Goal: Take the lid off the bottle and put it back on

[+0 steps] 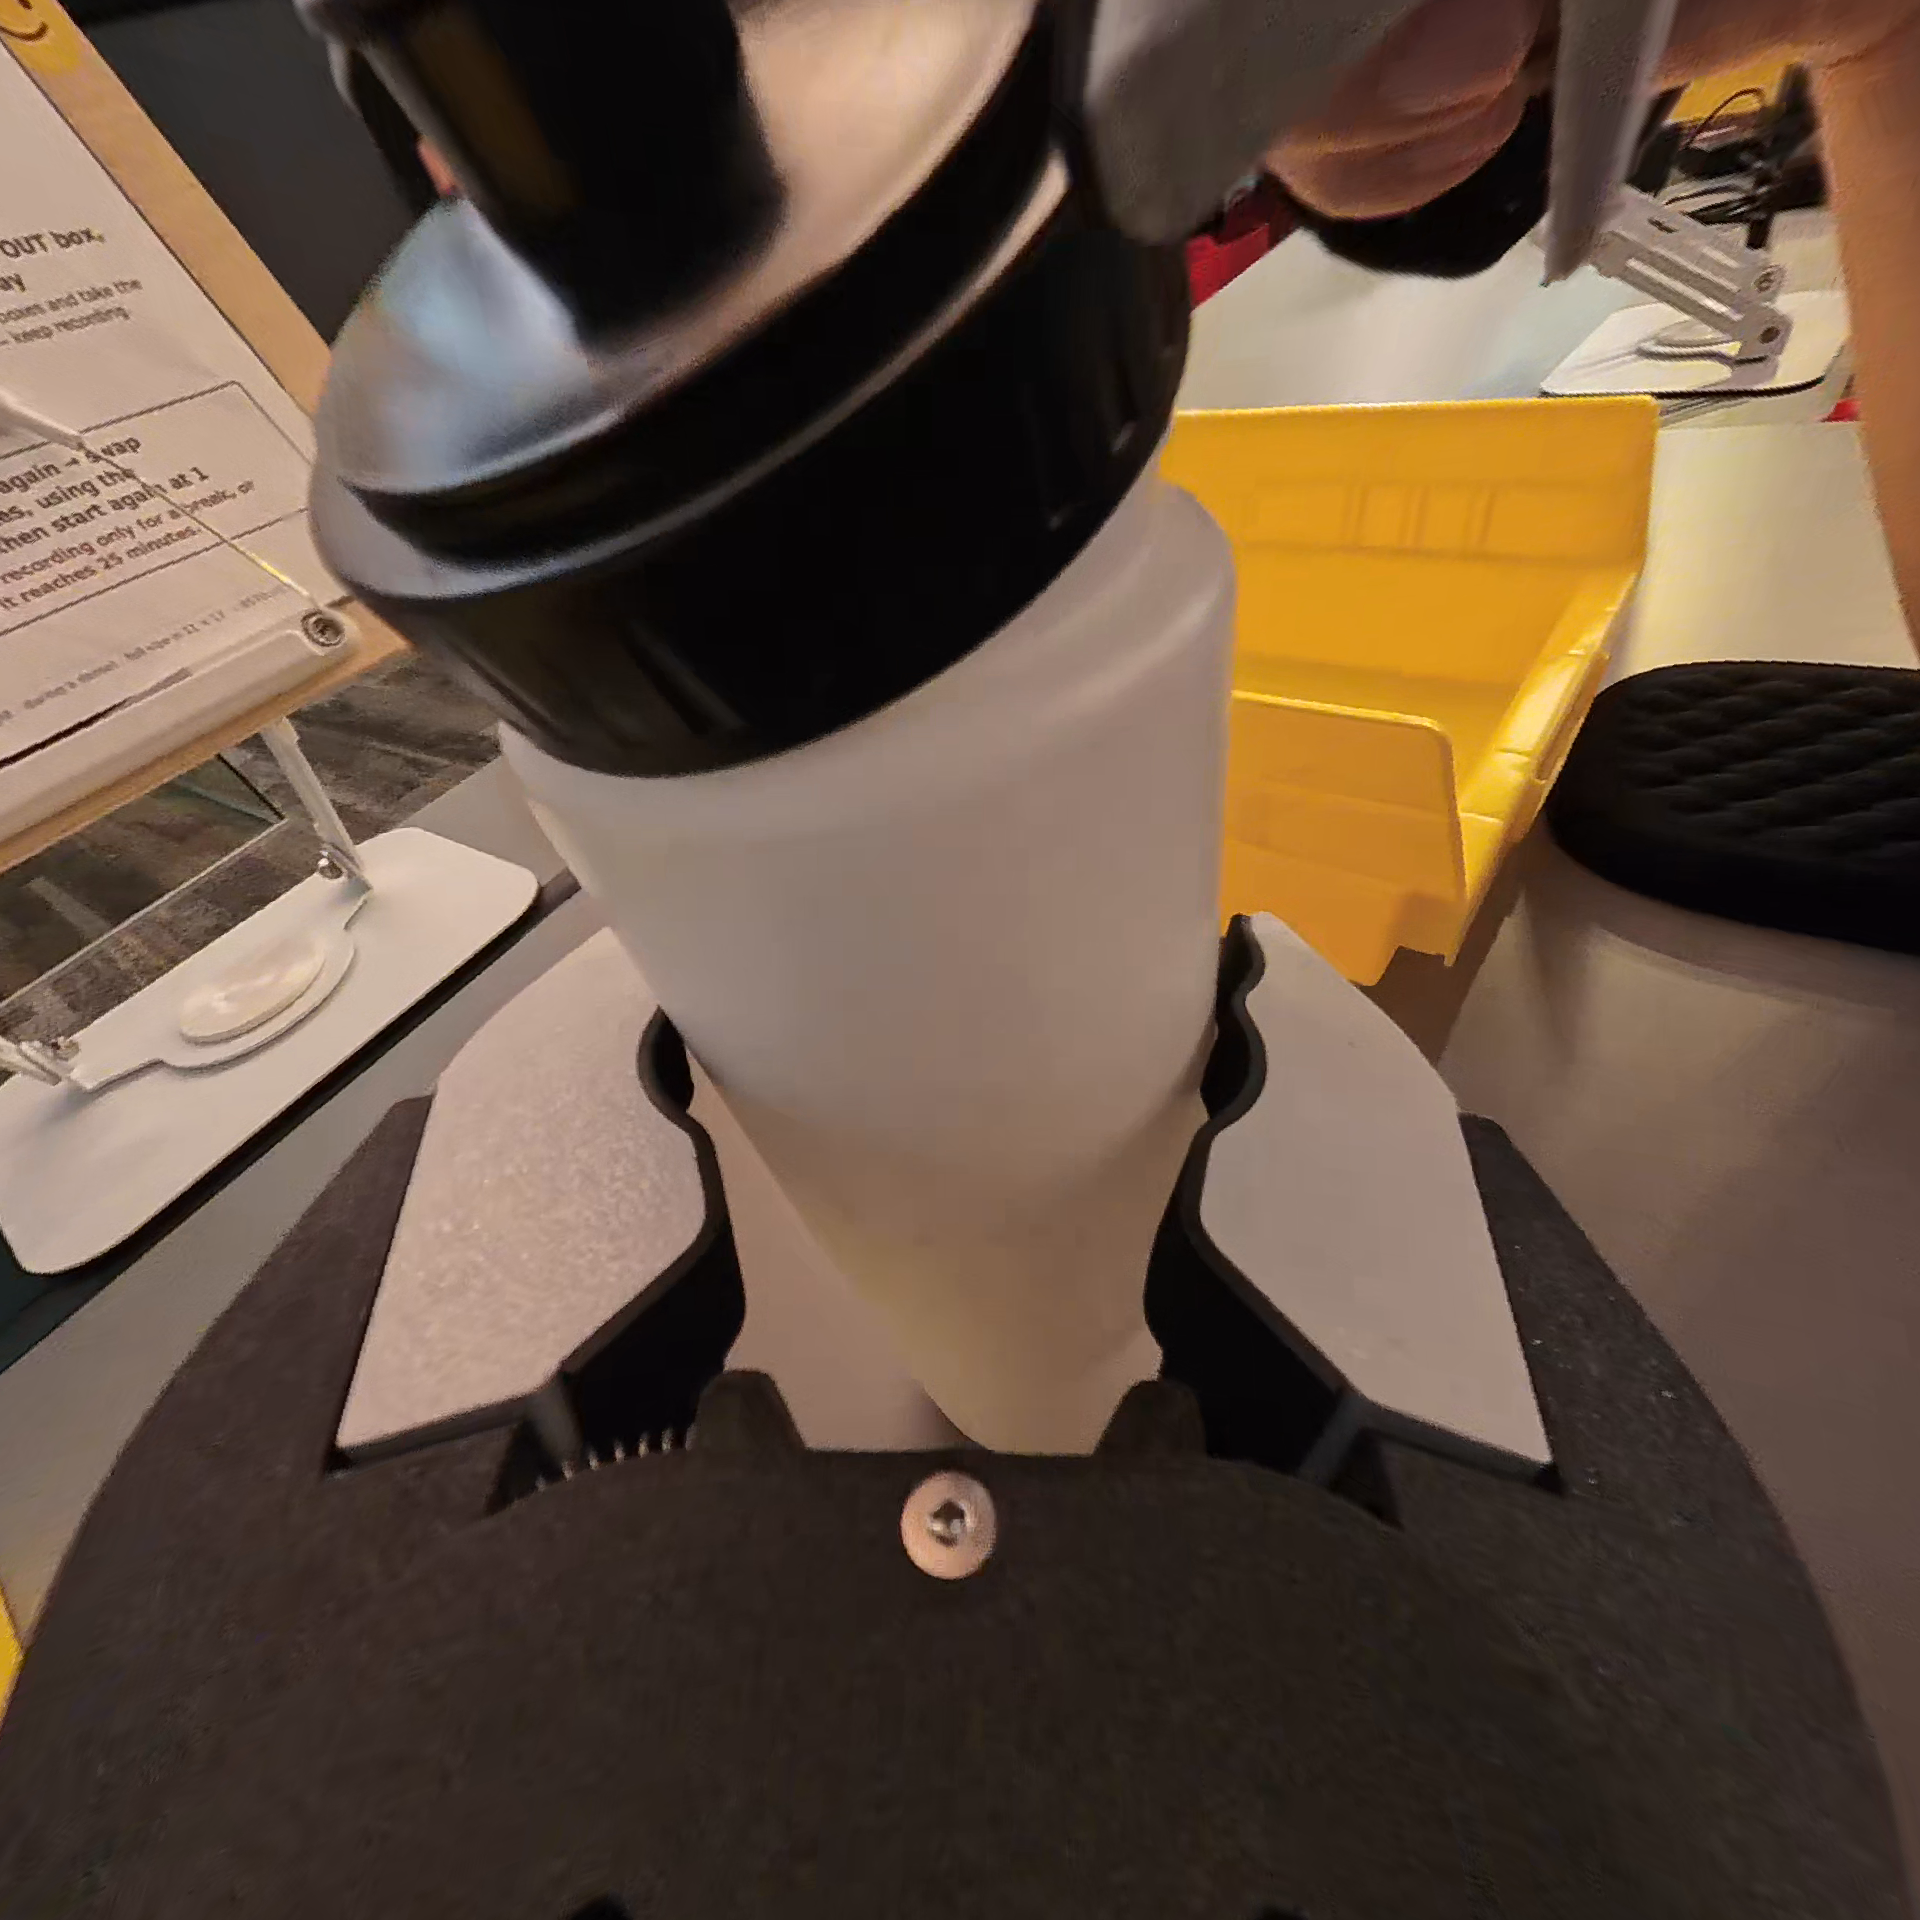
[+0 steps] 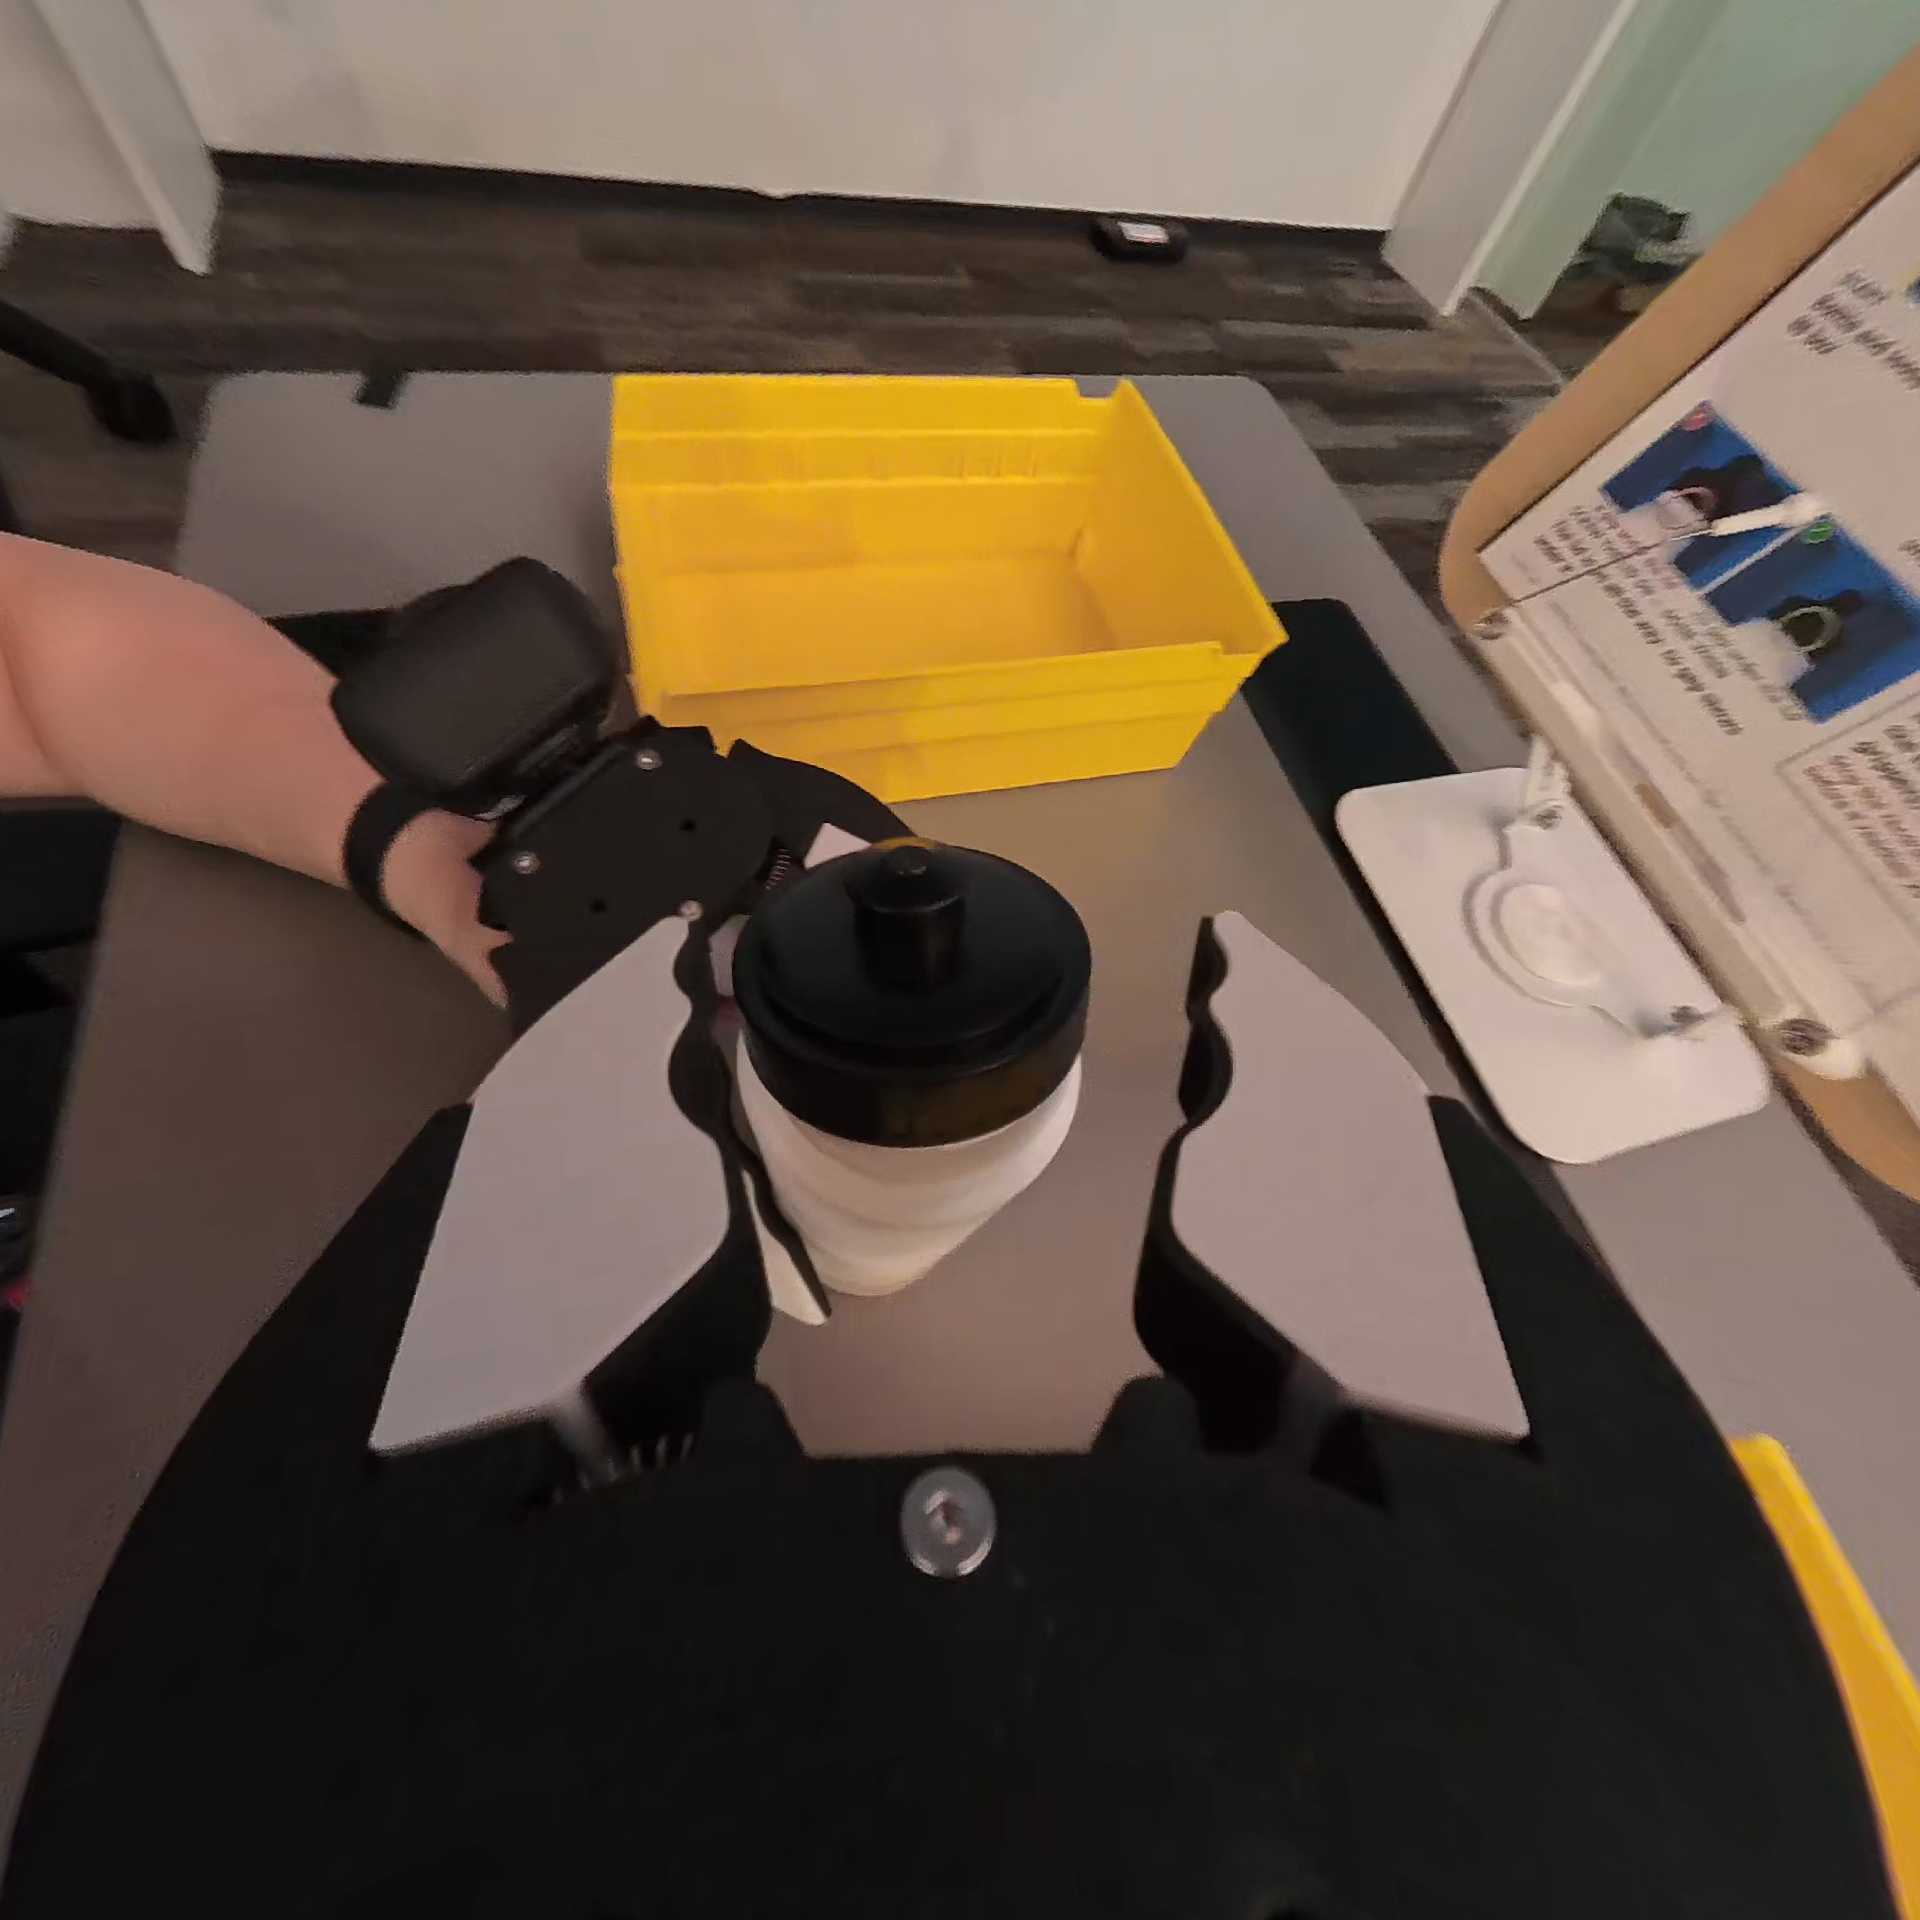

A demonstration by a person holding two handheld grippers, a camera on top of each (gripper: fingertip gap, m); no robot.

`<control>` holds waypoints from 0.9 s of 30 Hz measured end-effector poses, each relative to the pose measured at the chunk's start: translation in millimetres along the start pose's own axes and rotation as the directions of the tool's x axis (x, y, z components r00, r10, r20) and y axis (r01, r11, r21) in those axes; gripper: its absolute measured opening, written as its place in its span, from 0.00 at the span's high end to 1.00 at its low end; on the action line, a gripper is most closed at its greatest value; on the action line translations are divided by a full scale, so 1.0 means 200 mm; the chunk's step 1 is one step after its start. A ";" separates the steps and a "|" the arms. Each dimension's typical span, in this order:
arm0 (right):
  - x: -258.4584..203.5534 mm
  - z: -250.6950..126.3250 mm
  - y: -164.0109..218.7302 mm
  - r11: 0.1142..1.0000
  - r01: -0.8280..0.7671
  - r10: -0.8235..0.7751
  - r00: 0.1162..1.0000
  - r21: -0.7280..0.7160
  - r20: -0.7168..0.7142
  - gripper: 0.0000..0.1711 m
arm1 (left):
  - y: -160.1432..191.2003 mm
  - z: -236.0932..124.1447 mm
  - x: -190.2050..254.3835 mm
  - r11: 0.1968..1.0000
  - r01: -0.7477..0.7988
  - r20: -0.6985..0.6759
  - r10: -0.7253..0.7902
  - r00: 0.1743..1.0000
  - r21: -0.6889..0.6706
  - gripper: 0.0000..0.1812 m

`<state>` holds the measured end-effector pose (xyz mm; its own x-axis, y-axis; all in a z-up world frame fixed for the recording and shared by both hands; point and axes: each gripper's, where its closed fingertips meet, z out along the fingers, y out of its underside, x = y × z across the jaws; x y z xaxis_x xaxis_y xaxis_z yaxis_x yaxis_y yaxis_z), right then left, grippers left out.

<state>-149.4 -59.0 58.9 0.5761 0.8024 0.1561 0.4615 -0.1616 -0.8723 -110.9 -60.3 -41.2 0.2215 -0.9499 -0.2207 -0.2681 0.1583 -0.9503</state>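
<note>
Translucent white plastic, the bottle fills the left wrist view, its body clamped between the left gripper and its ribbed black lid apparently seated, though blur hides the seam. It looks light and slightly squeezable; the ribbed rim is the place to grip.

From the right wrist view, the bottle stands on the grey table before a yellow bin; the right gripper gapes wide around the lid, touching nothing.
</note>
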 end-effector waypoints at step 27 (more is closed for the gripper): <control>-0.10 -0.02 0.10 0.983 0.184 -0.181 0.958 0.008 0.225 0.57 | -0.01 0.00 0.08 0.996 -0.092 -0.163 0.093 0.982 0.010 0.46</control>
<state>-150.0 -80.0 40.5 0.3165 0.9266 0.2029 0.5542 -0.0071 -0.8323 -106.5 -75.1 -42.7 0.0402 -0.9622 -0.2693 -0.2775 0.2482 -0.9281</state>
